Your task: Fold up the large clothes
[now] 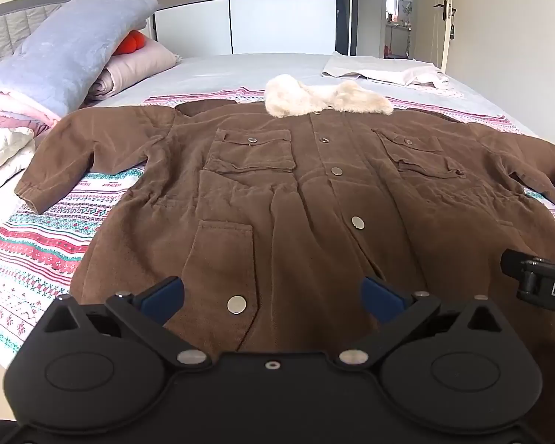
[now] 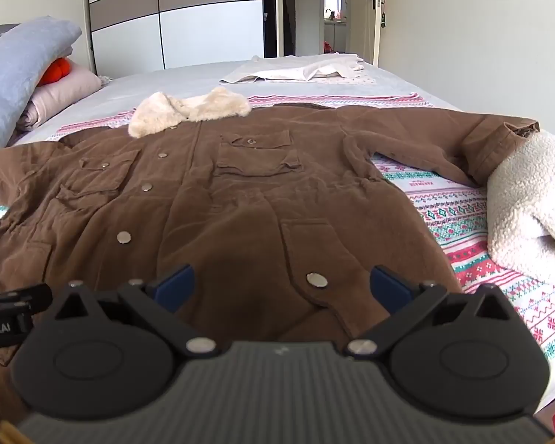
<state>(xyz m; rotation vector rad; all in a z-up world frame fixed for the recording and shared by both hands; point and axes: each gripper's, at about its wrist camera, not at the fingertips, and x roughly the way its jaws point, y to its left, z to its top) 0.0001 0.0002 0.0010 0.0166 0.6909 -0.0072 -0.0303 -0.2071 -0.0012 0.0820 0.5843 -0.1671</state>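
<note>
A large brown coat lies spread flat, front up, on the bed, with metal snaps, flap pockets and a cream fur collar at its far end. Both sleeves stretch out sideways. My left gripper hovers over the coat's near hem, open, with nothing between its blue pads. My right gripper hovers over the hem further right, also open and empty. Each gripper's black body shows at the edge of the other's view.
A patterned pink, white and teal blanket covers the bed under the coat. Folded bedding and a blue pillow are piled at the far left. A white garment lies at the far end. A cream fleece bundle sits at the right.
</note>
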